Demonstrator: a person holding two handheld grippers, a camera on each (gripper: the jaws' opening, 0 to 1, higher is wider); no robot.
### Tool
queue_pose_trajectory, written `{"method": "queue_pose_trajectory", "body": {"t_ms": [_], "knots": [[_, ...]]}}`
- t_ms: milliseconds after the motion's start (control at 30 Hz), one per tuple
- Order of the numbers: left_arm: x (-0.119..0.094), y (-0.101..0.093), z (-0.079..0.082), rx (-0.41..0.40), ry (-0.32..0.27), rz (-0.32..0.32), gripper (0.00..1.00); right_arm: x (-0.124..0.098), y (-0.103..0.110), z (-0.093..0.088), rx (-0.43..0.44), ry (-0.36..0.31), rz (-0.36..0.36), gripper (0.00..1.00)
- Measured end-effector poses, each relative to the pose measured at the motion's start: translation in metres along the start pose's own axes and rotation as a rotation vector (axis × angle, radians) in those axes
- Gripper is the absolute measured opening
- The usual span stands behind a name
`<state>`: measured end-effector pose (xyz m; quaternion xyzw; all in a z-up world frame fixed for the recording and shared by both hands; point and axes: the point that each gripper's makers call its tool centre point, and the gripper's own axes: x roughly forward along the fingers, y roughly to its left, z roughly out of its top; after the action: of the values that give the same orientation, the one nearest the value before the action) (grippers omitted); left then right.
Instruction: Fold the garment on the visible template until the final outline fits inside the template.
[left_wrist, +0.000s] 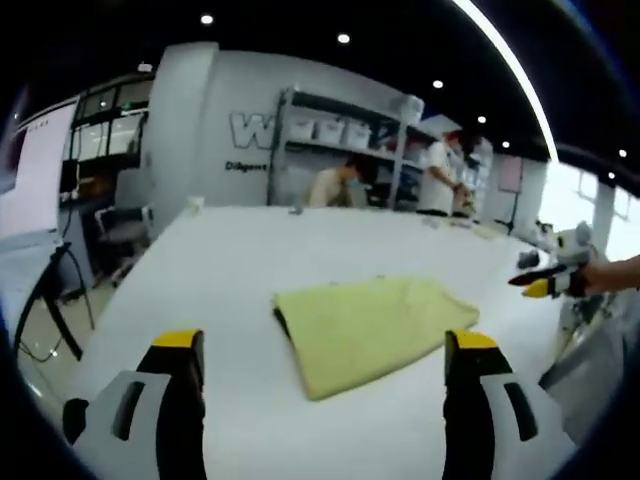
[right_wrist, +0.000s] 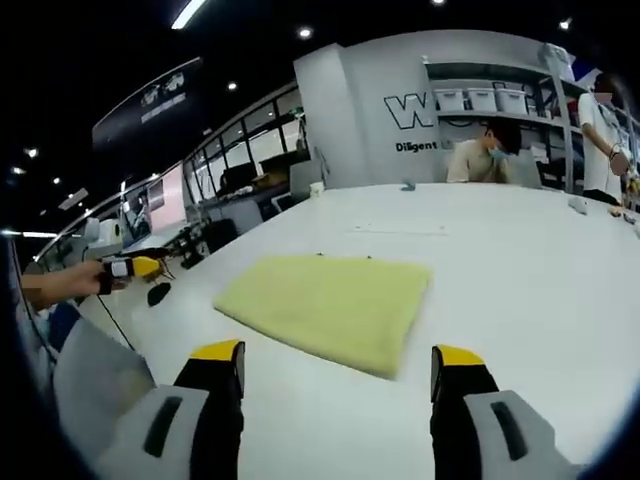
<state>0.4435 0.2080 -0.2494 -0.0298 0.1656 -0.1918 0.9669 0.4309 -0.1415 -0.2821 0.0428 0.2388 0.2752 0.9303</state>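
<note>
The left gripper hovers above the near part of the white desk, its two yellow-tipped jaws spread wide with nothing between them. Seen between and just beyond them, the pale yellow garment lies folded into a compact, roughly rectangular shape, flat on the desk. In the same left gripper view the right gripper comes in from the right edge, held by a bare forearm off the side of the desk and well apart from the garment; its yellow and black tips look close together from here, though that angle is poor.

The right gripper view gives the better look: its jaws stand wide apart and empty, raised over the desk, with the garment lying ahead of them, clear of both tips. The left gripper shows at the left edge of that view, in a hand, beside the desk and away from the cloth.

No template outline can be made out on the desk surface. At the far end of the desk a seated person faces a metal shelving rack holding white bins, and another person stands near it. A grey wall with large letters rises behind. An office chair stands left of the desk.
</note>
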Motion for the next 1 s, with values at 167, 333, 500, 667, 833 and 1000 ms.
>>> {"method": "queue_pose_trajectory", "body": {"t_ms": [167,333,500,667,833,1000], "knots": [[-0.004,-0.003,0.003,0.007,-0.020,-0.004,0.99,-0.007,0.008,0.003,0.021,-0.033,-0.006,0.87],[-0.009,0.000,0.008,-0.016,-0.047,0.036,0.99,-0.011,0.013,-0.001,0.025,-0.025,-0.007,0.86],[-0.010,-0.005,0.003,-0.010,-0.024,0.020,0.98,-0.011,0.016,-0.003,0.023,-0.020,-0.002,0.85],[-0.008,-0.015,0.000,-0.014,-0.006,0.010,0.95,-0.010,0.016,-0.003,0.048,-0.017,0.000,0.82],[-0.011,-0.021,0.002,-0.019,0.002,0.016,0.95,-0.012,0.017,0.003,0.056,-0.040,0.011,0.82],[-0.019,-0.018,0.009,-0.020,-0.023,0.038,0.94,-0.010,0.024,0.002,0.101,-0.045,0.020,0.80]]}}
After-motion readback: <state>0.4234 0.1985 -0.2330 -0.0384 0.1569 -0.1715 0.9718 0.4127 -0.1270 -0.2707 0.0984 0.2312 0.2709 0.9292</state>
